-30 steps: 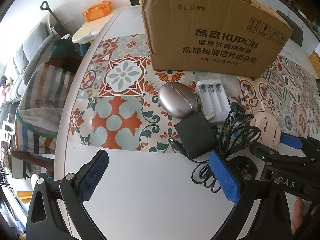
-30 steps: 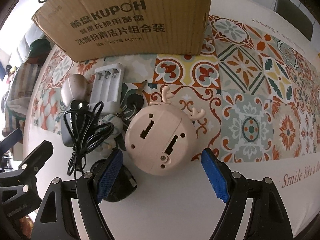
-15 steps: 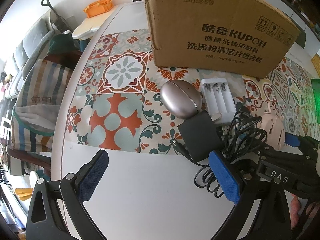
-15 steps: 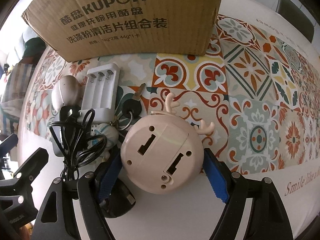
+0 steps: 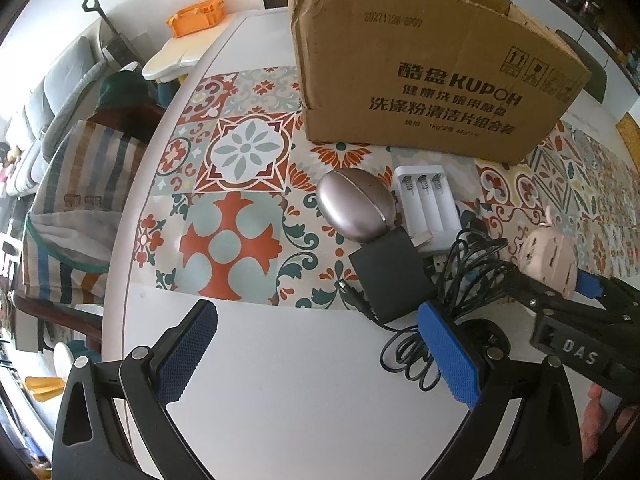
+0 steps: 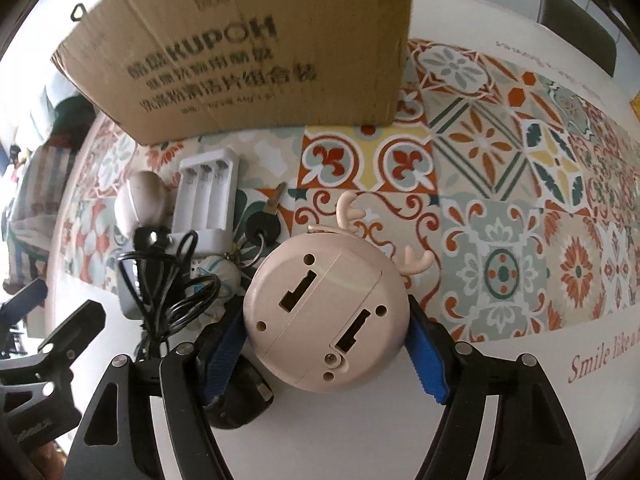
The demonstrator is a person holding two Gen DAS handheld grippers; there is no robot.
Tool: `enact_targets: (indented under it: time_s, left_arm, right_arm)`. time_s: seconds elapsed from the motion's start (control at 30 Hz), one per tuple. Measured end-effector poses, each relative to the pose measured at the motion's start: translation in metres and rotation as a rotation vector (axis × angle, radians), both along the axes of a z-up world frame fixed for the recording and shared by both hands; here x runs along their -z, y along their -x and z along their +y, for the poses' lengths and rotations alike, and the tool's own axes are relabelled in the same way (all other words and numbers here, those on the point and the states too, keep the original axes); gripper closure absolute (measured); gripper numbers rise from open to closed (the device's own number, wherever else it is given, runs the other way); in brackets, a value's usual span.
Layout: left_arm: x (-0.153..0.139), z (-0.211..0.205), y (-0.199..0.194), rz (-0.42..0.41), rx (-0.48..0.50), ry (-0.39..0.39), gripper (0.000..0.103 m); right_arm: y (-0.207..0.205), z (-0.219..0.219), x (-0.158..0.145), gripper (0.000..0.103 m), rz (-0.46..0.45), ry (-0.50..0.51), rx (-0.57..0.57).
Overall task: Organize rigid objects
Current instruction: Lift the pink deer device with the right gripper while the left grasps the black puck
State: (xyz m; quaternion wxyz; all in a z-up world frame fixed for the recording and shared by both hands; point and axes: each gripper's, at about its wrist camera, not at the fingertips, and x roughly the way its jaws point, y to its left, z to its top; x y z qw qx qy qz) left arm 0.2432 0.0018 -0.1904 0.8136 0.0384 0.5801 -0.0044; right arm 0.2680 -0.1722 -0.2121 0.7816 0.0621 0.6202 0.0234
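Right claw (image 6: pixel 326 354) has just clenched onto the pink antlered gadget (image 6: pixel 326 316); left claw (image 5: pixel 316 354) released.

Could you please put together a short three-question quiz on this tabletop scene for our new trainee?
1. True or false: the left gripper holds the black adapter.
2. Which object sits between the right gripper's jaws? A) white battery charger B) round pink antlered device C) key
3. Fill in: the cardboard box stands on the patterned ____.

Key
1. False: its jaws are open over bare table, with nothing between them.
2. B: the jaws have just been closing, and both blue pads now meet its sides.
3. Mat.
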Motion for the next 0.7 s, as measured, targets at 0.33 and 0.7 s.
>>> enact_targets:
  time_s: [0.33,0.7]
  left_arm:
    - [-0.011,-0.017,0.019,-0.005,0.073,0.019,0.001]
    - [-0.018,-0.054,0.053,-0.015,0.195,0.06,0.003]
  right_arm:
    - [0.015,-0.015,-0.032,0.029,-0.045,-0.021,0.032]
    - [0.059,-0.035,-0.037,0.029,-0.037,-0.019,0.076]
